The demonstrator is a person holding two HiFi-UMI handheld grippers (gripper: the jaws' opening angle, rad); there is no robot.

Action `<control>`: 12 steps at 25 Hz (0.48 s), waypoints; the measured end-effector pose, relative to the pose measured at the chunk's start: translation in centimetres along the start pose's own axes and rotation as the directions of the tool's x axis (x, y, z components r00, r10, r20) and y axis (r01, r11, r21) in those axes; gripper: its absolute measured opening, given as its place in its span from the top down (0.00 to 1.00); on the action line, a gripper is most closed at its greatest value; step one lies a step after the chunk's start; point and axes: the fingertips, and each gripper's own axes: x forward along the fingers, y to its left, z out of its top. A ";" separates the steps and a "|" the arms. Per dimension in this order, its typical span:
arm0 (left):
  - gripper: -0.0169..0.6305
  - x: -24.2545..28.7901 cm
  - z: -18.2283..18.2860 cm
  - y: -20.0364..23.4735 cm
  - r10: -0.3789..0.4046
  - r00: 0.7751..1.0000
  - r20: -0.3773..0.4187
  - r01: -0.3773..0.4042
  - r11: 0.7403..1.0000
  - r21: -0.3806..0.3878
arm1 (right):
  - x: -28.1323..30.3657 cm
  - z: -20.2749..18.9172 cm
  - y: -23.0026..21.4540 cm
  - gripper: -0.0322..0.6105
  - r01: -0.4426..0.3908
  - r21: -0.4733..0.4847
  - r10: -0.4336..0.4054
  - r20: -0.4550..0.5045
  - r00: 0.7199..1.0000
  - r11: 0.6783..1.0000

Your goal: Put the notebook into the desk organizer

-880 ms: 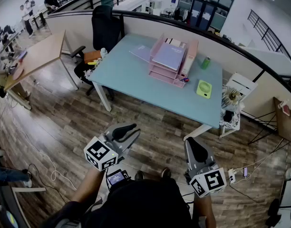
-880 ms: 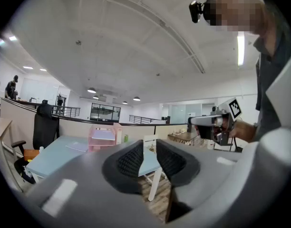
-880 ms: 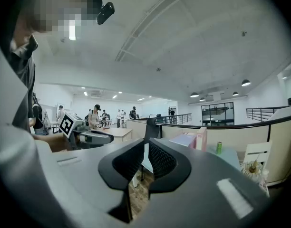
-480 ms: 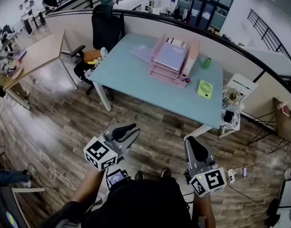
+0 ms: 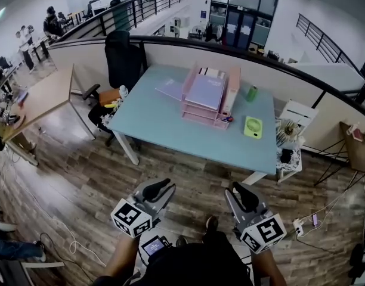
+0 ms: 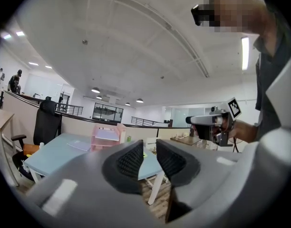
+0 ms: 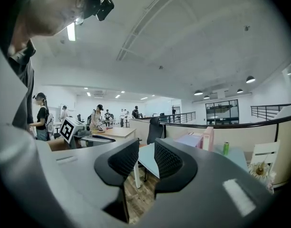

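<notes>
My left tongs point(image 5: 168, 186): narrow slit, nothing between, well short of the worktop point(image 5: 164, 121). Notebook point(image 5: 170, 89): flat on the worktop, just left of the pink desk organizer point(image 5: 201, 109). Probably light, thin and a little floppy, so I would pinch a free edge. Pale lilac, rectangular. My right tongs point(image 5: 236, 189): equally narrow, empty.

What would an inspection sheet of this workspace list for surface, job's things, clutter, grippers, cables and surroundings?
Surface: light blue table, mostly bare, well ahead of the person.
Job's things: notebook flat on the table, beside the pink desk organizer.
Clutter: green can; flat green item.
Grippers: left gripper and right gripper both have jaws slightly apart, nothing between.
Cables: white cable and power strip on the floor.
Surroundings: black chair, wooden desk.
</notes>
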 end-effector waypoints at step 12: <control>0.75 4.1 1.4 2.6 0.137 0.990 0.013 -0.137 0.990 -0.009 | 5.4 1.5 -6.0 0.82 -0.126 -0.032 0.126 0.000 0.992 0.992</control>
